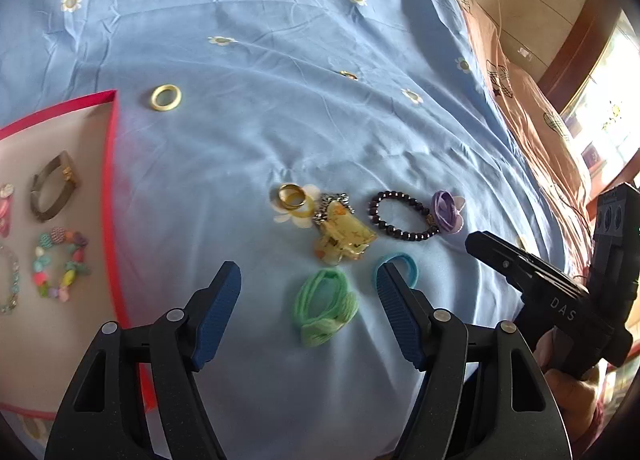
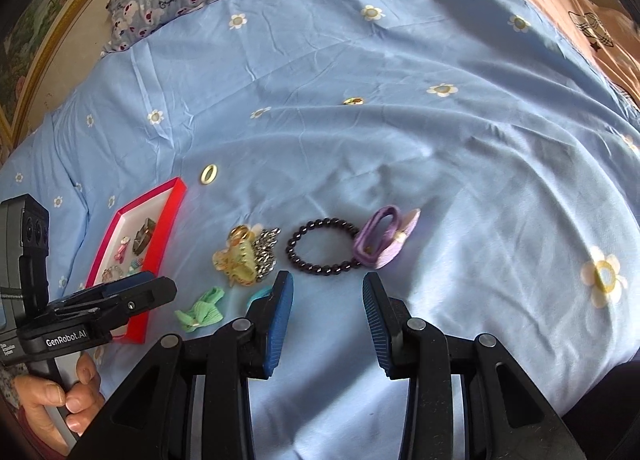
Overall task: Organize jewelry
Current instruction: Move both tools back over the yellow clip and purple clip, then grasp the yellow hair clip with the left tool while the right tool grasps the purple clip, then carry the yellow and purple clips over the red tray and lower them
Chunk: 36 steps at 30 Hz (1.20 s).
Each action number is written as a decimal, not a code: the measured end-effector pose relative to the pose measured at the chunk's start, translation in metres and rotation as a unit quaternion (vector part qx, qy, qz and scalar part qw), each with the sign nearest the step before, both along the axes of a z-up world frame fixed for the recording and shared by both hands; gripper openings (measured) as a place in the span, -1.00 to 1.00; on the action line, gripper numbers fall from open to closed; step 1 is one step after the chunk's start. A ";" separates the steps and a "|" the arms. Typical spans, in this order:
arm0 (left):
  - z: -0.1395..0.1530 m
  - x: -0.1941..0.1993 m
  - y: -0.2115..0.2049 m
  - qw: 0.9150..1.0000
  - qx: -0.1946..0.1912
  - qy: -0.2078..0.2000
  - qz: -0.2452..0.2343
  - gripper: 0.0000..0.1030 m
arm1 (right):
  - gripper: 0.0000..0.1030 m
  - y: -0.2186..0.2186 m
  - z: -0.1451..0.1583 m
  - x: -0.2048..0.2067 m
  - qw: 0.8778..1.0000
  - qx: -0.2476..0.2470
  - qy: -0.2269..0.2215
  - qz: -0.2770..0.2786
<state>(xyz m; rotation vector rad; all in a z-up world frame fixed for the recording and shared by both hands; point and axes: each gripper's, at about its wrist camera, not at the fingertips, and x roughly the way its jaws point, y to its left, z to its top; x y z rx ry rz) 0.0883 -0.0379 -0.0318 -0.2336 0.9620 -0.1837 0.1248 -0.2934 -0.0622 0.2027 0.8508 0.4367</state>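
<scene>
Jewelry is lying loose in the middle of the blue bedsheet, with some already in the red tray near the sheet's left edge. I am holding my left gripper over the green hair tie, jaws spread to grab it. My right gripper is waiting near the dark bead bracelet, jaws spread too.

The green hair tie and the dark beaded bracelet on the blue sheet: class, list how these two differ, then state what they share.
The green hair tie is soft knitted fabric, bunched and knotted; the dark beaded bracelet is a string of round glossy beads lying in an open loop. The hair tie is pale mint; the bracelet is almost black. The hair tie lies nearer the left gripper; the bracelet lies further out, touching a purple hair tie. Both rest on the blue sheet, outside the red tray.
</scene>
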 end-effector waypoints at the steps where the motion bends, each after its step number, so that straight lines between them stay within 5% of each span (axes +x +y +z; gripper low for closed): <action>1: -0.001 0.003 -0.003 1.000 0.002 0.001 -0.003 0.37 | -0.26 -0.002 0.000 0.002 1.000 0.000 0.001 -0.003; 13: -0.017 0.038 -0.029 0.999 0.025 0.010 -0.020 0.33 | -0.26 -0.005 -0.010 0.031 1.000 -0.016 0.014 -0.015; 19: -0.029 0.049 -0.031 0.999 0.020 0.024 -0.032 -0.32 | -0.29 -0.004 -0.021 0.042 0.999 -0.028 0.028 -0.017; 23: -0.028 0.046 -0.028 0.999 0.017 0.016 -0.034 -0.34 | -0.74 -0.003 -0.024 0.042 0.999 -0.036 0.024 -0.021; 36: -0.003 0.014 0.007 1.000 -0.004 -0.014 -0.011 -0.34 | -0.76 0.022 0.001 0.025 1.000 -0.005 0.000 0.027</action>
